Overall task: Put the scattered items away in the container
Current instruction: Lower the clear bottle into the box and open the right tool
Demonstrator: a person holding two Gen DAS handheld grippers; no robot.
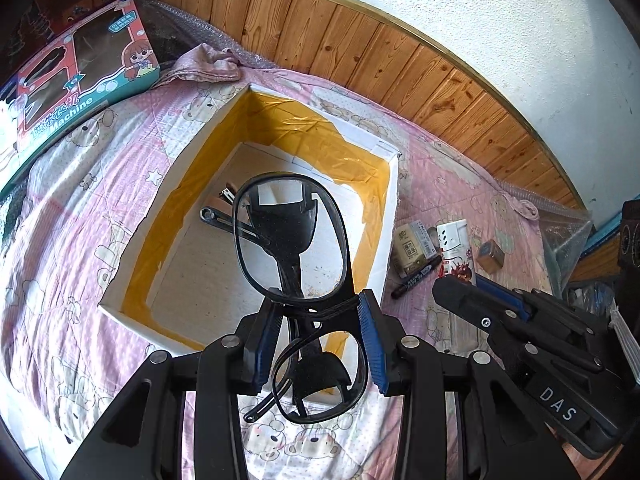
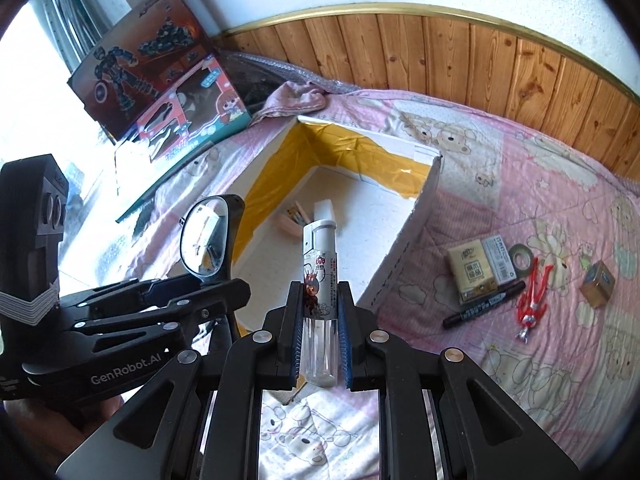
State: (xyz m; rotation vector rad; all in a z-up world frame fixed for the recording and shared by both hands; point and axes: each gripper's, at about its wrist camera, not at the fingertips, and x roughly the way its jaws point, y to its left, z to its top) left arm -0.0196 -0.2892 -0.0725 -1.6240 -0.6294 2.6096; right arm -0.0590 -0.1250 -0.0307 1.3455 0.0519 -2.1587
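Glasses in left tool, marker beside box.

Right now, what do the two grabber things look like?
Both are black plastic with silver round bolts and blue ribbed pads on their fingers. The left gripper has "GenRobot.AI" in white letters on its side and a grey zigzag band near the handle. The right gripper has "DAS" printed on its side. No cables or sleeves show.
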